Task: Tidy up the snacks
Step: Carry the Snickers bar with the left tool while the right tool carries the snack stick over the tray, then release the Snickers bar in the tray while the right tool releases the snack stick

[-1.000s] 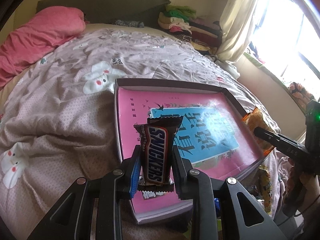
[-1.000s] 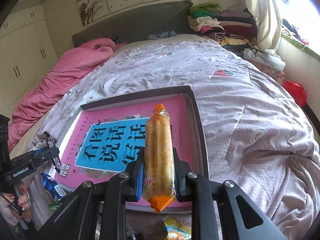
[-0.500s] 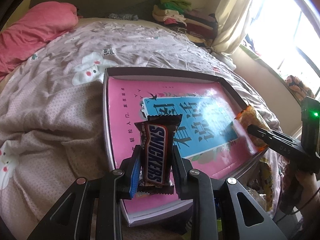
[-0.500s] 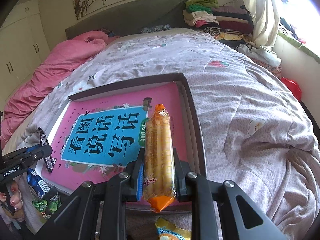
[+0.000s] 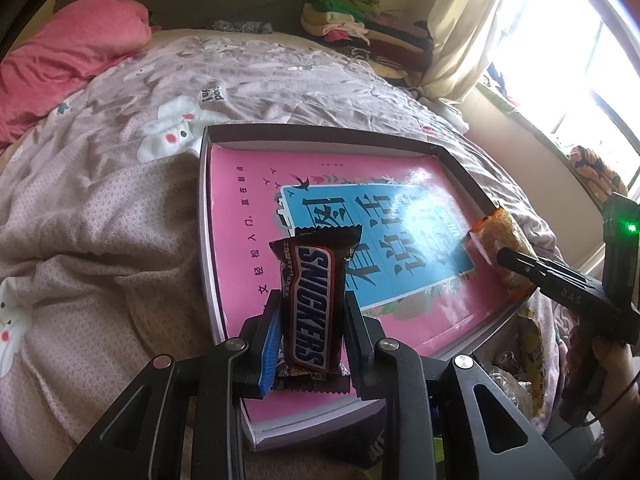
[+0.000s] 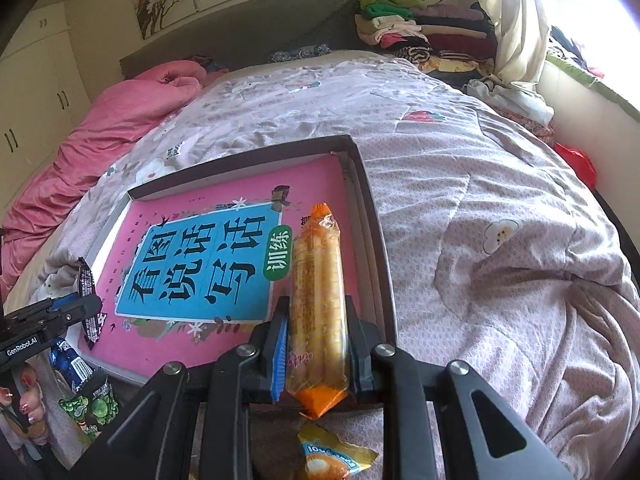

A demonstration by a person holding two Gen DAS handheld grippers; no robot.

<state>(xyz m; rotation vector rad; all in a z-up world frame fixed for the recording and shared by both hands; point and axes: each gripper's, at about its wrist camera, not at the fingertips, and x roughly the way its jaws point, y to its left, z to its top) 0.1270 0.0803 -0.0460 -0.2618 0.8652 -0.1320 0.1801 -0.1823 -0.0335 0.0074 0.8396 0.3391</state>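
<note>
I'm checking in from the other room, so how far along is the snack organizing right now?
Nothing sits in the box yet; only its pink printed floor shows. In hand: the left gripper clamps a Snickers bar and the right gripper clamps an orange wafer pack, both over the box. Left: placing these, plus the loose packets by the near edge.

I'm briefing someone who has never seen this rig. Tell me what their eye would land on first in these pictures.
First, the Snickers bar, standing upright, pinched in the left gripper jaws. Then the long orange wafer pack, clamped lengthwise in the right gripper. Both hang over the near edge of a shallow dark-rimmed box with a pink and blue printed bottom, lying on the quilted bed.
</note>
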